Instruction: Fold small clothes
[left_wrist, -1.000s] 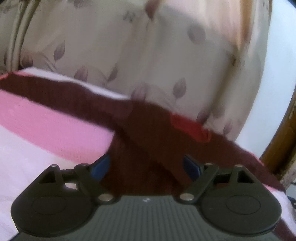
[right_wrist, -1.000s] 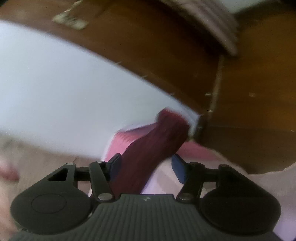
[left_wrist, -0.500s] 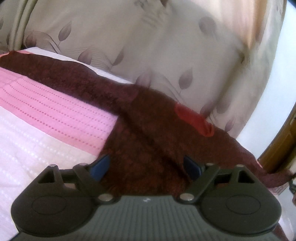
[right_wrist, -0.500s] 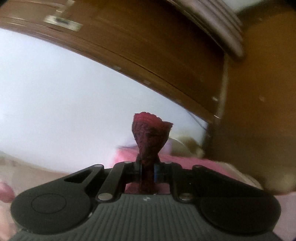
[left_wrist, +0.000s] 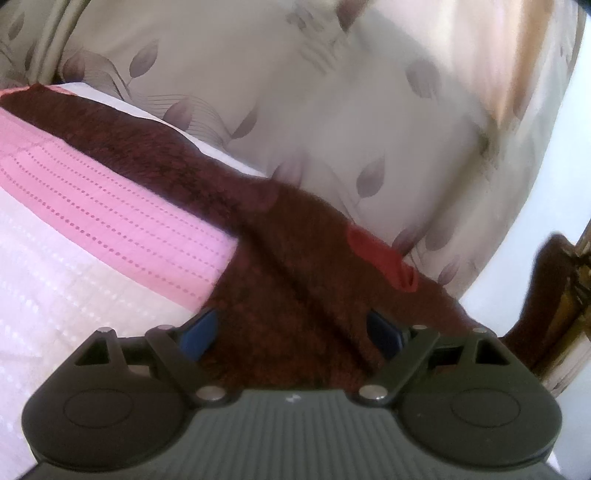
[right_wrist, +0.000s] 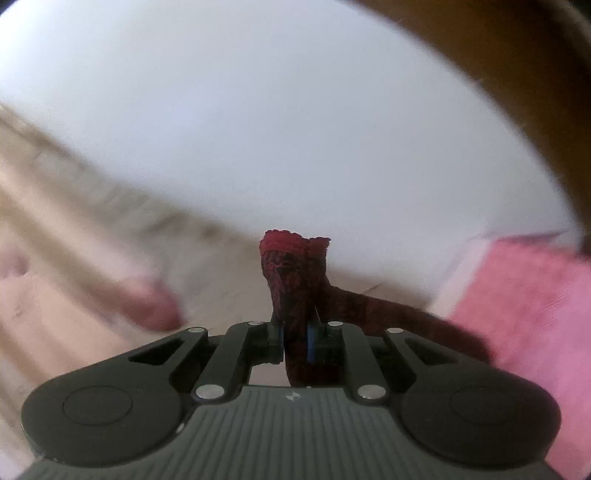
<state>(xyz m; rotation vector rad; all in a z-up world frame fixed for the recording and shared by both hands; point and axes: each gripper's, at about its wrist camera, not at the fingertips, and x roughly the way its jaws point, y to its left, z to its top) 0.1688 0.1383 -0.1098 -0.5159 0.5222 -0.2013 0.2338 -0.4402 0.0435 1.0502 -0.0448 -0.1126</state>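
A dark maroon knitted garment (left_wrist: 295, 251) with a red patch (left_wrist: 380, 258) lies stretched across the pink-striped bedspread (left_wrist: 122, 221). My left gripper (left_wrist: 291, 332) is low over it. Its blue pads (left_wrist: 199, 332) stand wide apart with the cloth lying between them, so it is open. At the right edge of the left wrist view one end of the garment (left_wrist: 546, 280) hangs raised off the bed. In the right wrist view my right gripper (right_wrist: 295, 339) is shut on that maroon end (right_wrist: 295, 266). The end sticks up past the fingertips, and the rest trails off to the right.
A beige leaf-patterned curtain (left_wrist: 332, 110) hangs behind the bed. A white wall (right_wrist: 295, 110) and dark wooden furniture (right_wrist: 535, 74) lie ahead of the right gripper. The pink bedspread (right_wrist: 524, 314) is at its lower right. The right wrist view is motion-blurred.
The right gripper closed on the garment's end, then lifted and swung it away from the wooden furniture toward the wall. The left gripper stayed over the cloth, rolling slightly.
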